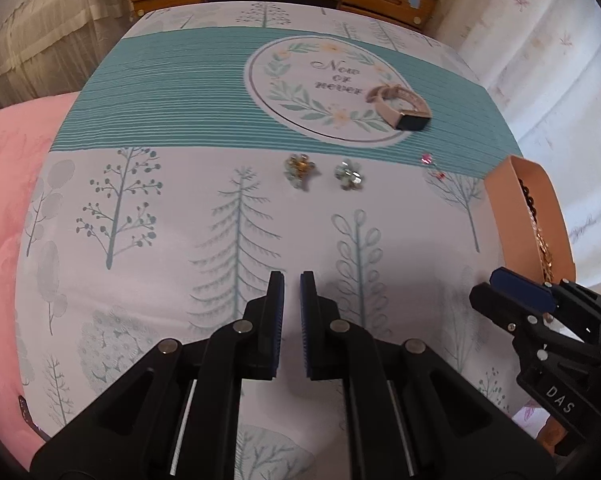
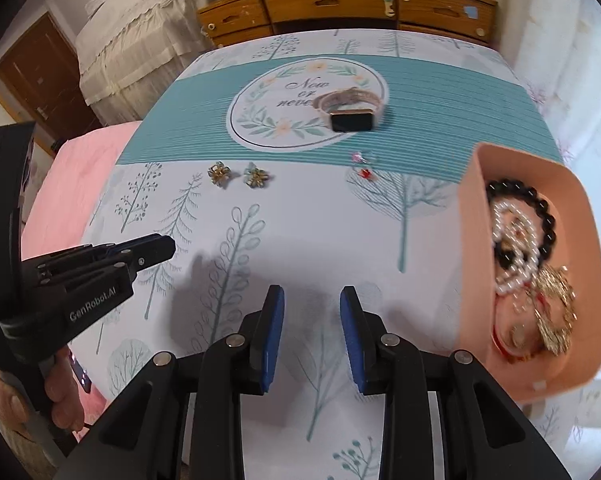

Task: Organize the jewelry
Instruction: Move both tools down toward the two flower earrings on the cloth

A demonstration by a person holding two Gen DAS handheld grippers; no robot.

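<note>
On the tree-print bedspread point(image 1: 148, 280) lie two flower earrings point(image 1: 299, 170) point(image 1: 348, 176), a tiny pink-and-red piece point(image 1: 430, 164) and a pink-strapped watch point(image 1: 404, 108). A peach box point(image 2: 476, 240) at the right holds a black bead bracelet point(image 2: 540, 208), pearls point(image 2: 512, 240) and a gold piece point(image 2: 556, 308). My left gripper point(image 1: 292, 276) hovers over the cloth, well short of the earrings, shut on nothing. My right gripper point(image 2: 311, 292) stands open and empty just left of the box. Each gripper shows in the other's view: left gripper point(image 2: 168, 246), right gripper point(image 1: 500, 280).
A wooden dresser point(image 2: 340, 4) stands beyond the bed's far edge. Pink bedding point(image 1: 4, 200) lies to the left, where a hand point(image 2: 60, 396) grips the left tool. Lace-covered furniture point(image 2: 132, 48) and a brown door point(image 2: 32, 72) are at far left.
</note>
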